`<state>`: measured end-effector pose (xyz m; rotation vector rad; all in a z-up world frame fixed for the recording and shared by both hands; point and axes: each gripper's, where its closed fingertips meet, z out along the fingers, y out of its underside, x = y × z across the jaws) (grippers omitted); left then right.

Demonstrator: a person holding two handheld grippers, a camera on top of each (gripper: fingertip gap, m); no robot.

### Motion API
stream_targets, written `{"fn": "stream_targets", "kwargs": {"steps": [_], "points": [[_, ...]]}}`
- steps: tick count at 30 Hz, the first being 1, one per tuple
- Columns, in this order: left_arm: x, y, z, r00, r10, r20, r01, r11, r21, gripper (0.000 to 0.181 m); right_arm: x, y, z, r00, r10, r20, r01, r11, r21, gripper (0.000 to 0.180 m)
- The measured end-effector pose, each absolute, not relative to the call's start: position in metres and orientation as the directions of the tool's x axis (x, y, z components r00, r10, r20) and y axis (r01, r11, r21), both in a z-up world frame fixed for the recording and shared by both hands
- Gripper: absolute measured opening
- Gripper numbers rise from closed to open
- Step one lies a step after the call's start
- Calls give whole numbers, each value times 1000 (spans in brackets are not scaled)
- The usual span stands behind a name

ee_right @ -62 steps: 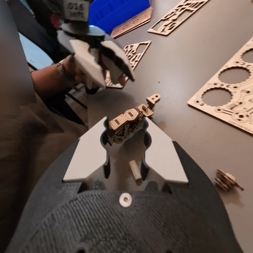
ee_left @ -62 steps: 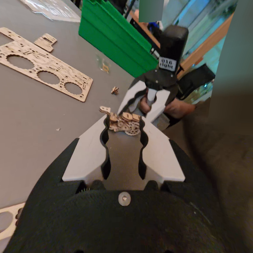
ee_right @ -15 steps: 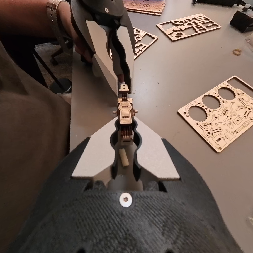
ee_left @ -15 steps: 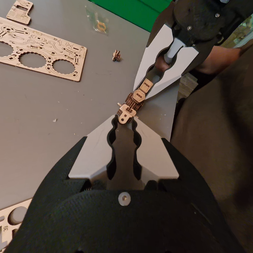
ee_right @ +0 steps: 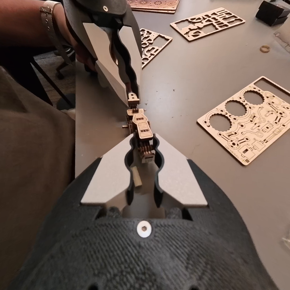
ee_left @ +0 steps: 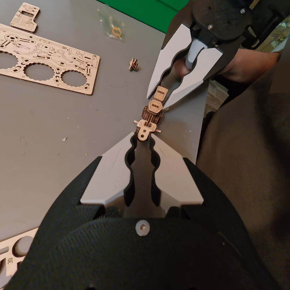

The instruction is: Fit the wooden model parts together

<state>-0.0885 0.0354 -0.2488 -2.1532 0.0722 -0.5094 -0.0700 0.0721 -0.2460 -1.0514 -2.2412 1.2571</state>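
A small wooden model point(ee_left: 151, 116) of stacked laser-cut parts hangs between my two grippers near the table's edge. My left gripper point(ee_left: 142, 138) is shut on the rounded tab at its front end. My right gripper point(ee_right: 143, 138) is shut on its rear block. The model point(ee_right: 140, 124) lies in line with both grippers. The right gripper point(ee_left: 158, 100) shows at the top right of the left wrist view, and the left gripper point(ee_right: 132, 98) at the top of the right wrist view. A pale peg point(ee_right: 136, 176) shows between the right fingers; I cannot tell what it rests on.
A wooden parts sheet with round cut-outs point(ee_left: 47, 62) lies on the grey table point(ee_left: 47, 125); it also shows in the right wrist view point(ee_right: 251, 125). Nearby are a small wooden gear piece point(ee_left: 133, 64), a plastic bag point(ee_left: 114, 29), a green bin point(ee_left: 141, 9) and more sheets point(ee_right: 207, 23). Spacing between my two grippers at the tips: around 5 cm. Between my right fingertips and the pale peg point(ee_right: 136, 176) there is roughly 5 cm.
The model has turned to lie in line between the grippers. My left gripper has come in from open and apart and has closed on the front tab. Little has moved in the last half second.
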Motion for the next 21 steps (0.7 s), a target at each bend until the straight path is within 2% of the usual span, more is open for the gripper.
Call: {"fn": "stream_targets", "kwargs": {"steps": [13, 21], "points": [[-86, 35, -249, 910, -247, 332, 124, -601, -789, 12, -67, 71, -245, -675, 734, -72, 429, 311, -848, 18], [-84, 33, -253, 900, -248, 358, 134, -624, -770, 20, -66, 70, -245, -684, 728, -41, 410, 338, -847, 16]]}}
